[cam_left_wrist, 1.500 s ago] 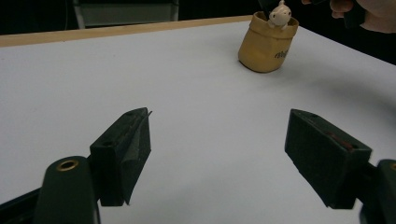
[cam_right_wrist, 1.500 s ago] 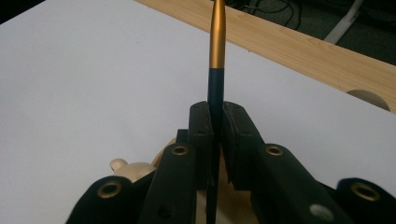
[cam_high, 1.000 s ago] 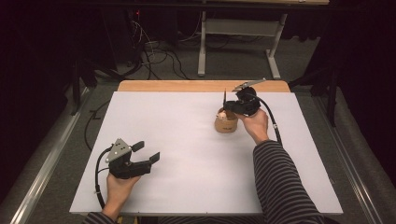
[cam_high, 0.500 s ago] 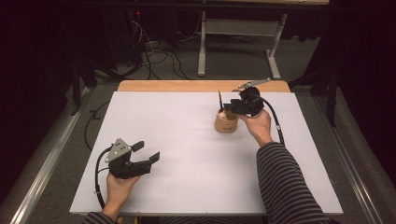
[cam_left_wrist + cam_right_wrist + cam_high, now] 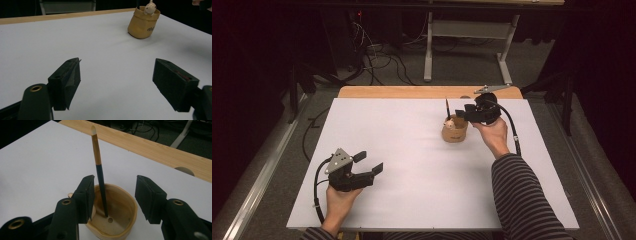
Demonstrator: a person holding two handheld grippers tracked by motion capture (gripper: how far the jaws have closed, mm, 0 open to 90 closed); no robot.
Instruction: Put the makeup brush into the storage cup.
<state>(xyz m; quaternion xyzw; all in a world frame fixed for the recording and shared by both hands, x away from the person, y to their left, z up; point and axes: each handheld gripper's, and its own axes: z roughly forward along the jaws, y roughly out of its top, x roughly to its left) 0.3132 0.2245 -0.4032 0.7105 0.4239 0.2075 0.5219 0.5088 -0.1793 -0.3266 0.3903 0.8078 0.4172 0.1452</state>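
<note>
pen released into the holder

the jaws of the right gripper (image 5: 113,197) have just been opening, and they are now seen parted about halfway above the tan holder (image 5: 454,131), with the pen (image 5: 99,173) standing between them but pressed by neither pad. a second ago the pen was clamped over the holder; now it is left leaning on its own, tip down inside. from this the placing is judged done, with only a withdrawal left.

the left gripper (image 5: 368,162) is held wide open with nothing in it, well apart from the holder, toward the near left of the white table (image 5: 402,150).

the holder stands near the far wooden edge (image 5: 412,92), so little room is left beyond it. wide bare surface lies nearer the person and to the holder's left. a straight lift is judged safest, since the pen's top rises above the pads.
</note>
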